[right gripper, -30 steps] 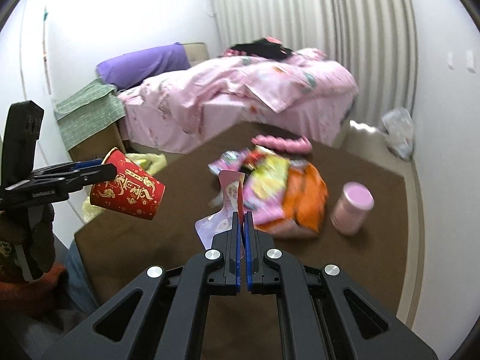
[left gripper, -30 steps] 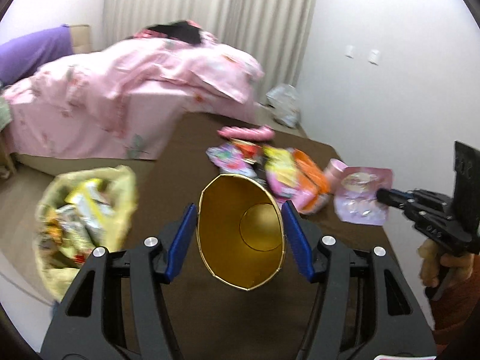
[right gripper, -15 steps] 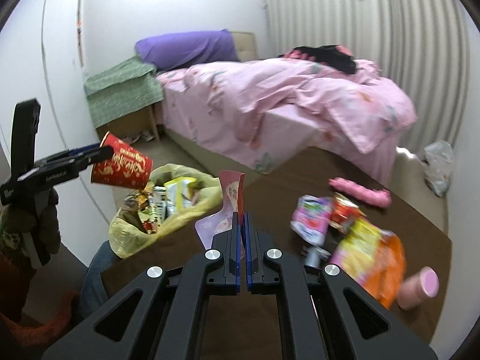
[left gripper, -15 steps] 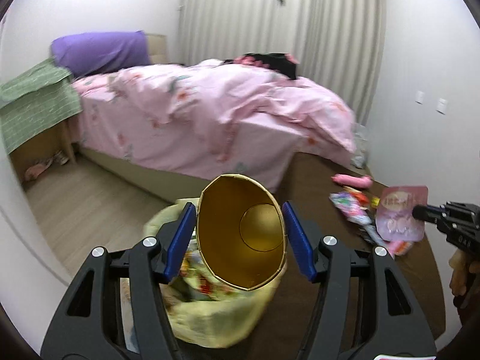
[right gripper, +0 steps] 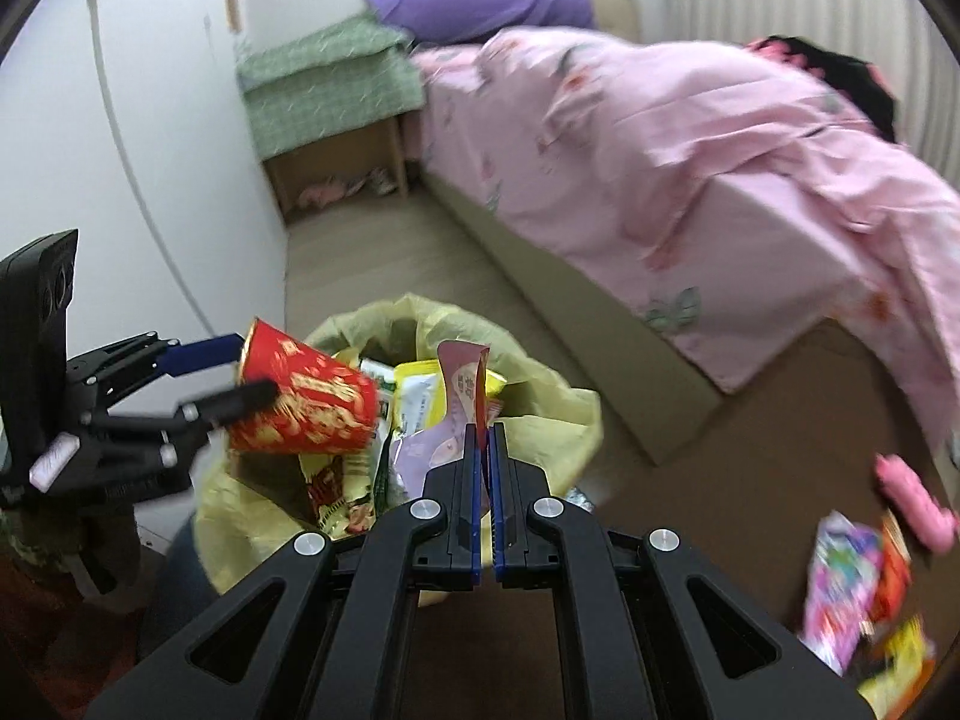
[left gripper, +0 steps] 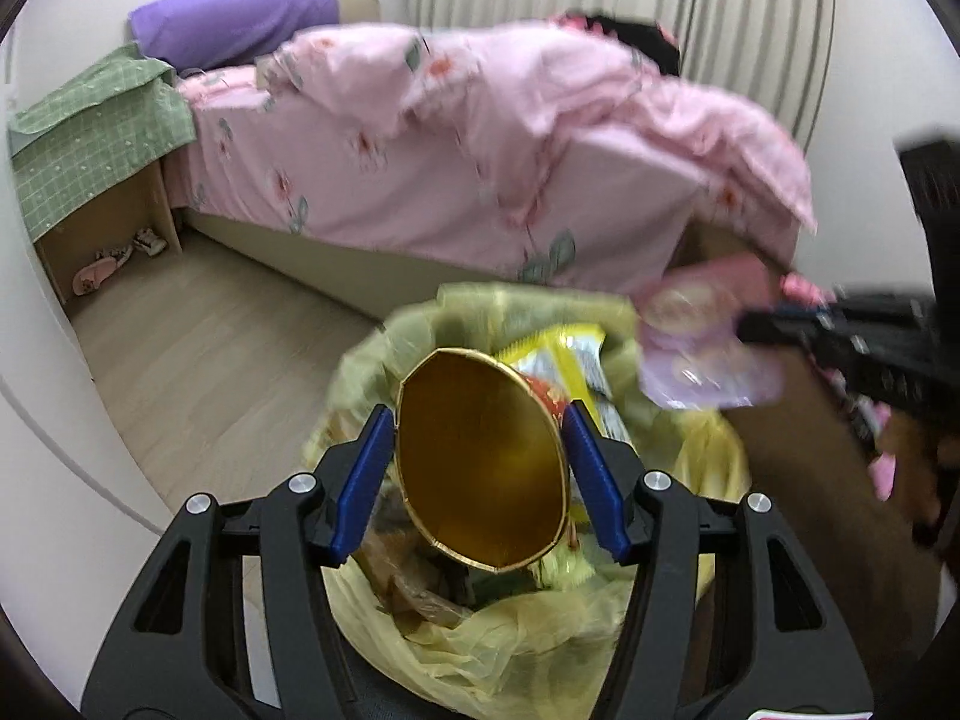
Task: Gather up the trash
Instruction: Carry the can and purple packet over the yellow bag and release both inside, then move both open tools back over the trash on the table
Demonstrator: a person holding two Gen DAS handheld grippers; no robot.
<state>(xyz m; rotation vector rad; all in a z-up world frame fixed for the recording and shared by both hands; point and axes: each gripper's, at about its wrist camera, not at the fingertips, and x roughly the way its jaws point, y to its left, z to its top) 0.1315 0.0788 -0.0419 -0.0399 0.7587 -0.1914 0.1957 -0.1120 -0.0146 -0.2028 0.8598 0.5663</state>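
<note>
Since the earlier frames, both grippers have been carried from above the littered brown surface (right gripper: 750,480) to the yellow trash bag (left gripper: 540,648), which now fills the near field of both views. Nearest, the left gripper (left gripper: 480,456) is seen with its blue fingers (left gripper: 591,468) pinching the red paper cup (right gripper: 306,402), whose gold-lined mouth faces the left wrist camera; the cup is held on its side directly over the bag opening. The right gripper (right gripper: 485,462) is shown with its fingers pressed together on a pink pouch (right gripper: 462,402), held at the bag's rim above the wrappers already inside. Snack wrappers (left gripper: 558,360) are visible in the bag, so part of the collection is judged done. Neither held item has yet been released. Farther right, more wrappers (right gripper: 852,588) and a pink object (right gripper: 912,504) remain on the surface and are left to be gathered. Beyond, the pink-covered bed (right gripper: 690,138) and a purple pillow (right gripper: 480,0) are seen.
</note>
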